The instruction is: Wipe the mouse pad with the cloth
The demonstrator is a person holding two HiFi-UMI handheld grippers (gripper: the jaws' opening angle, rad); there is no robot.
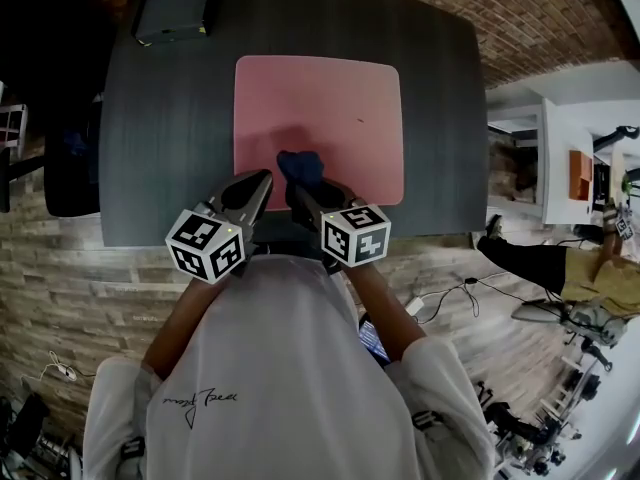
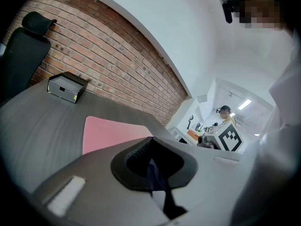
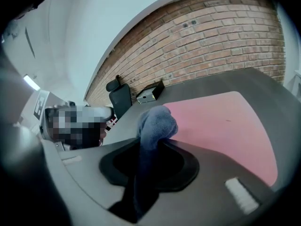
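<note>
A pink mouse pad [image 1: 320, 118] lies in the middle of the dark grey table [image 1: 160, 138]. My right gripper [image 1: 300, 190] is shut on a bunched blue cloth [image 1: 300, 166], held over the pad's near edge. In the right gripper view the cloth [image 3: 156, 121] sticks up out of the closed jaws of the right gripper [image 3: 150, 145], with the mouse pad [image 3: 221, 126] beyond. My left gripper [image 1: 265, 178] sits just left of the cloth, shut and holding nothing. The left gripper view shows the left gripper [image 2: 151, 139] with its jaws together, and the mouse pad [image 2: 108, 133] ahead of it.
A black box [image 1: 175, 13] stands at the table's far left corner, near the brick wall. A black office chair [image 1: 70, 168] is off the table's left side. The table's near edge runs just under both grippers. Cables lie on the floor to the right.
</note>
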